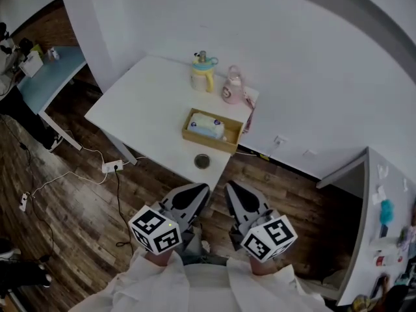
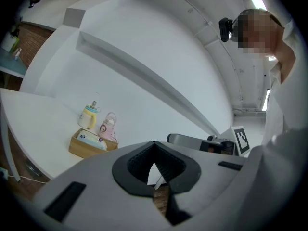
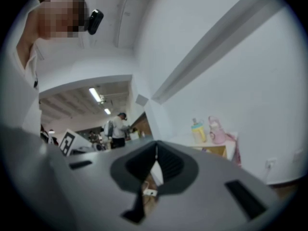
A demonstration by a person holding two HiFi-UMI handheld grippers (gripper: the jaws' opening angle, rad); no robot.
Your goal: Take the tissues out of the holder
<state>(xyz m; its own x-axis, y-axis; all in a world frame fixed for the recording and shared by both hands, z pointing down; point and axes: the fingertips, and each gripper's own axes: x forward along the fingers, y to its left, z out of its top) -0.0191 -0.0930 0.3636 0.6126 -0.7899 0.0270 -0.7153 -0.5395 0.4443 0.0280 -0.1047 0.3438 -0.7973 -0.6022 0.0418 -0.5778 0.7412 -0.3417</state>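
A wooden holder (image 1: pixel 229 141) stands on the white table (image 1: pixel 143 109), with a pale blue-and-white tissue pack (image 1: pixel 207 126) lying in it. The left gripper view shows the holder (image 2: pixel 79 149) and pack (image 2: pixel 90 139) far off at lower left. In the right gripper view only a corner of the holder (image 3: pixel 216 151) shows. My left gripper (image 1: pixel 198 191) and right gripper (image 1: pixel 233 188) hang side by side over the floor, short of the table's near edge. Both are shut with nothing between the jaws, as each gripper's own view shows: left gripper (image 2: pixel 154 144), right gripper (image 3: pixel 156 145).
A yellow bottle (image 1: pixel 203 72) and a pink bottle (image 1: pixel 231 87) stand behind the holder. A pink packet (image 1: pixel 249 112) lies at its right and a dark round disc (image 1: pixel 202 161) in front. A power strip (image 1: pixel 112 166) with cables lies on the wood floor. A blue table (image 1: pixel 45 77) stands far left, a white cabinet (image 1: pixel 383 226) at right.
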